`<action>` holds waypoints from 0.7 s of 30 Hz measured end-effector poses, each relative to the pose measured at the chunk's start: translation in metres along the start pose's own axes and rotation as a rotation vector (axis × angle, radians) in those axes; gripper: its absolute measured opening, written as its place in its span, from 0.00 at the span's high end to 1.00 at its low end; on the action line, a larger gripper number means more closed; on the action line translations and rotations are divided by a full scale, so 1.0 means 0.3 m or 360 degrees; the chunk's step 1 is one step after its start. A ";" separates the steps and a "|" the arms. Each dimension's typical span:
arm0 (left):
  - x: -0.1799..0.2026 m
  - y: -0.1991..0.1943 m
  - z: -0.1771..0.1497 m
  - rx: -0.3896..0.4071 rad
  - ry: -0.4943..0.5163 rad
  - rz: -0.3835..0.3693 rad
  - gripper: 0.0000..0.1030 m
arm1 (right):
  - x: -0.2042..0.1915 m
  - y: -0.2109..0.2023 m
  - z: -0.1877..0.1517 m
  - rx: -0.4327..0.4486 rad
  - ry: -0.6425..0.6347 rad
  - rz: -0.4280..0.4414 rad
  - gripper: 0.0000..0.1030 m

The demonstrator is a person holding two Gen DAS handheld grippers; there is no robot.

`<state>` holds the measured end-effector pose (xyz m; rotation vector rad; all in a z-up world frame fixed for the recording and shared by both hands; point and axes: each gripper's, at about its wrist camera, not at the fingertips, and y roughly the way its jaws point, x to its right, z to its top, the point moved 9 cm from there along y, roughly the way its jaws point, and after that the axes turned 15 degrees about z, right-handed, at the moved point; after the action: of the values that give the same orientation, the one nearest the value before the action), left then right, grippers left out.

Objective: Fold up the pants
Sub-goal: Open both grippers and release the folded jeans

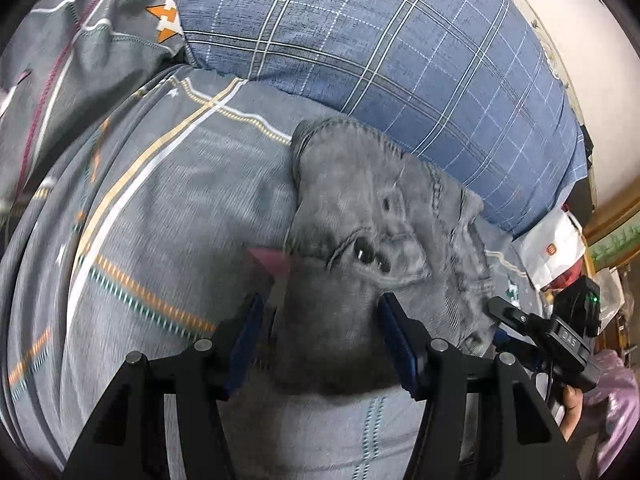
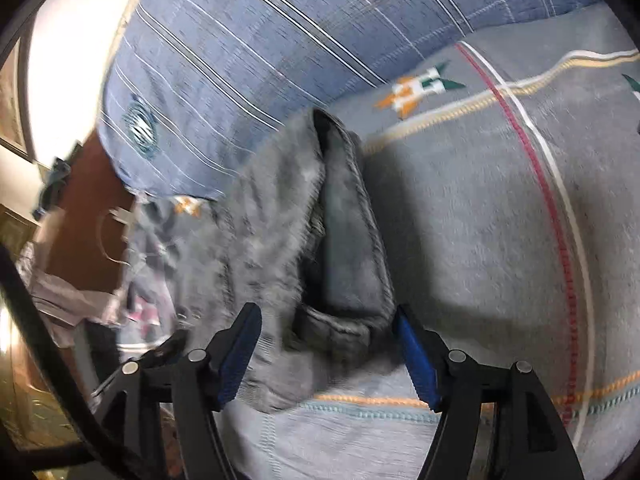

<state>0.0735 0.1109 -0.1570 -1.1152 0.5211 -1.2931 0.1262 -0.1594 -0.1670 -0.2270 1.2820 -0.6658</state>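
the grey washed-denim pants [image 1: 360, 216] are lying in a folded, bunched stack on the grey bedspread with orange, white and teal stitched stripes [image 1: 168, 184]. the far end of the stack is sitting against the blue plaid quilted pillow [image 1: 360, 40], which is running along the back of the bed. a dark button cluster and a curved seam are showing on the upper layer in the left wrist view.

the left gripper [image 1: 320, 344] is pointing down at the near end of the stack. its blue-padded jaws are standing apart, one on each side of the denim; the pads are not pressing the cloth, so the grip is released. the picture is blurred here, so contact at the pad edges cannot be told.

the right gripper [image 2: 328, 356] is pointing down at the other side of the same stack, where a folded waistband edge [image 2: 348, 208] is running away from the camera. its jaws are also spread, with the thick denim fold lying between them and clear gaps beside the pads: released.

in the left wrist view the right gripper's black body is showing at the right edge, with a hand [image 1: 572, 412] holding it. a white paper bag [image 1: 552, 248] is sitting beyond the bed edge.
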 end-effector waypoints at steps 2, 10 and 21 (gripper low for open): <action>-0.004 0.008 -0.006 0.0002 -0.0013 -0.0003 0.41 | 0.020 0.006 -0.015 -0.0015 -0.0023 -0.0065 0.31; -0.012 -0.026 0.029 0.0101 -0.0055 -0.0035 0.43 | 0.007 0.002 -0.017 -0.0024 -0.0034 -0.0029 0.31; 0.014 0.018 -0.011 -0.0033 -0.0066 -0.0093 0.51 | 0.009 0.040 -0.041 -0.0118 -0.0027 -0.0084 0.40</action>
<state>0.0745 0.1052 -0.1618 -1.1796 0.4746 -1.3148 0.1191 -0.1490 -0.1789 -0.3275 1.2889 -0.6609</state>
